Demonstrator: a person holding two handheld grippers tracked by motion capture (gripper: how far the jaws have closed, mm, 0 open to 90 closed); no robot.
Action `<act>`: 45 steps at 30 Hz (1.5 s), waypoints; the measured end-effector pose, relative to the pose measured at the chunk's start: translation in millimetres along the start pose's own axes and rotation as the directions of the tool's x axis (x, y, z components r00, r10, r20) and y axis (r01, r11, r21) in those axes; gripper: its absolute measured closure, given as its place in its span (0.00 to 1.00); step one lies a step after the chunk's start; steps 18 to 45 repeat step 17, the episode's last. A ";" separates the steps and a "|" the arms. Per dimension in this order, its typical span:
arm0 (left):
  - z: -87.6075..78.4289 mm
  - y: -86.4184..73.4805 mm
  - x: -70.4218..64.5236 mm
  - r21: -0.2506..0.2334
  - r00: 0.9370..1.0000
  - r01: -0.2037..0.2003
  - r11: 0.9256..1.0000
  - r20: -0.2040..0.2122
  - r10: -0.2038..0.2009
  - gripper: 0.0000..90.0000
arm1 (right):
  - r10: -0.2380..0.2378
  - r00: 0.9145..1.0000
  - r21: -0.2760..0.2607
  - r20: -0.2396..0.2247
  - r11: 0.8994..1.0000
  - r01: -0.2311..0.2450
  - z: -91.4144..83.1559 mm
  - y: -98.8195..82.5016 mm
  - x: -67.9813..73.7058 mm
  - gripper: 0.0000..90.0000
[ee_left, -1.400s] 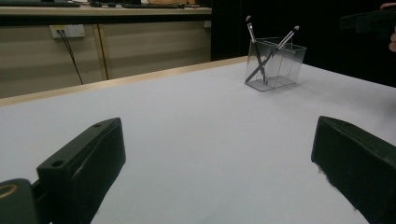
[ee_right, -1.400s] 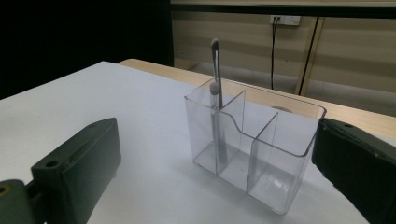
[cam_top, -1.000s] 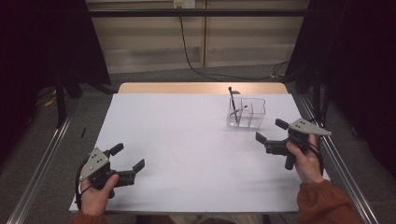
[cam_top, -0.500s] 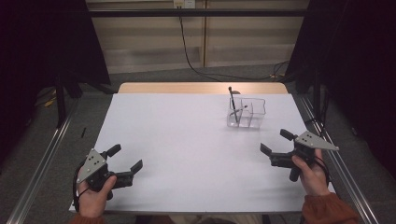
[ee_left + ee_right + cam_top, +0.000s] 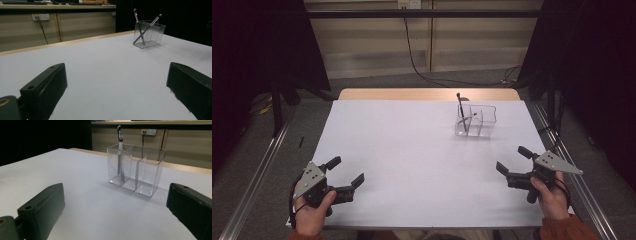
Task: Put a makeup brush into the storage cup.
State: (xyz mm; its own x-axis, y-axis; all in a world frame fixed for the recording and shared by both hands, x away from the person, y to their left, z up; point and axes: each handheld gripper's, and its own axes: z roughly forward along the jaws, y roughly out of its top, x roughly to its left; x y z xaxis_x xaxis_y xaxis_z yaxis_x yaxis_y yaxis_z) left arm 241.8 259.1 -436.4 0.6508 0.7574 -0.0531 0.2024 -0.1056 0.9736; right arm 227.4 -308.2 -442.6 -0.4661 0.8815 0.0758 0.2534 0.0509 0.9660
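A clear plastic organiser (image 5: 476,121) (image 5: 149,33) (image 5: 136,171) with three compartments stands on the white table (image 5: 412,150) at the back right. Two thin brushes (image 5: 460,112) (image 5: 139,30) (image 5: 120,152) lean in its left compartment. My left gripper (image 5: 345,171) (image 5: 117,92) rests open near the front left corner, jaws wide apart with nothing between them. My right gripper (image 5: 513,160) (image 5: 117,212) is open near the front right edge, jaws empty, pointing toward the organiser.
A wooden strip (image 5: 427,94) borders the table's far edge. Metal rails (image 5: 257,170) run along both sides of the table. A black cable (image 5: 412,50) hangs down the back wall. Dark curtains stand at both sides.
Both hands have drawn back toward the front edge of the table. The right gripper moved away from the organiser and down. Both stayed open.
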 end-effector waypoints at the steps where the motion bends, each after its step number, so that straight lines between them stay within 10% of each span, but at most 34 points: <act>1: 0.0 0.1 0.1 0.000 1.000 0.000 1.000 -0.001 0.000 0.03 | -0.005 1.000 0.004 0.005 1.000 0.005 -0.1 -1.1 0.5 0.01; 45: -0.3 1.2 -0.1 -0.002 1.000 0.014 1.000 -0.007 -0.014 0.03 | -0.015 1.000 0.020 -0.018 1.000 0.015 2.6 -6.5 2.4 0.01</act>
